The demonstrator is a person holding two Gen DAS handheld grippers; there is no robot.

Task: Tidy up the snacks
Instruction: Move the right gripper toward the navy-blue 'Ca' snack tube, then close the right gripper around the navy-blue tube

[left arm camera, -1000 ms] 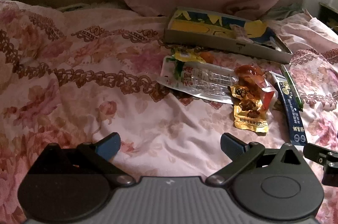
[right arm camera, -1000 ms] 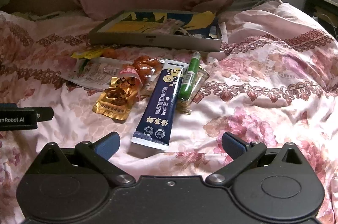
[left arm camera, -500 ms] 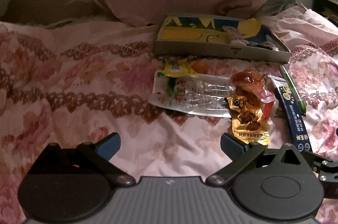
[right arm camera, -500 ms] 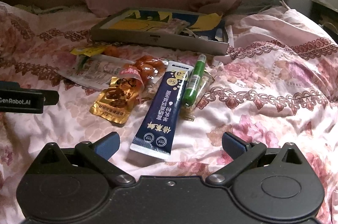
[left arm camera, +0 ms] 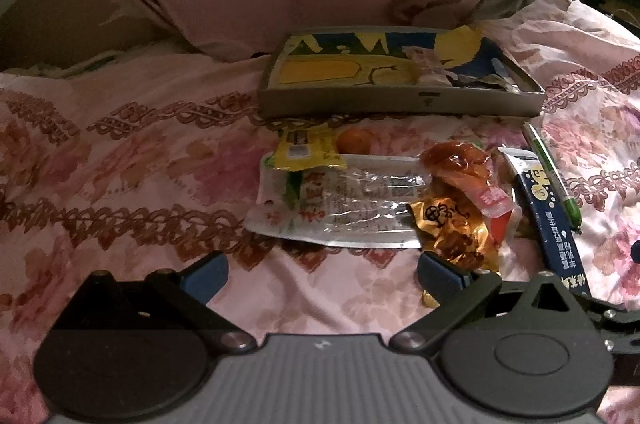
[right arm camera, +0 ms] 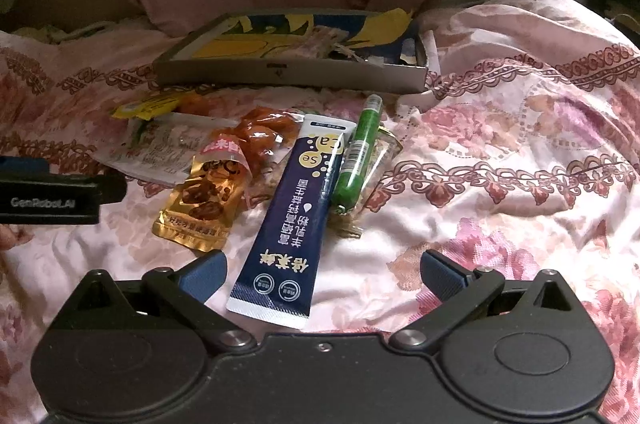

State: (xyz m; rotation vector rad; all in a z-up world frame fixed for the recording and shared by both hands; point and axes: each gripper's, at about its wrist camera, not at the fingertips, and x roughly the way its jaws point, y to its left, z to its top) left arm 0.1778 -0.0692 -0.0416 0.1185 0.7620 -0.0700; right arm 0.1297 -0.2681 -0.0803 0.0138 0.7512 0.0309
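Open right claw (right arm camera: 322, 270) above navy sachet (right arm camera: 298, 212) on bedspread (right arm camera: 500, 160).

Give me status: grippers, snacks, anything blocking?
Left gripper open, empty. Right gripper open, empty, navy sachet just ahead. Snacks loose on bedspread, short of tray. Nothing blocking.

"GenRobot.AI", slightly blurred, marks the left claw (right arm camera: 52, 202); "Ca", "Se" on the navy sachet (right arm camera: 296, 220).

both wrist views low, near, sharing snack pile (left arm camera: 400, 200)
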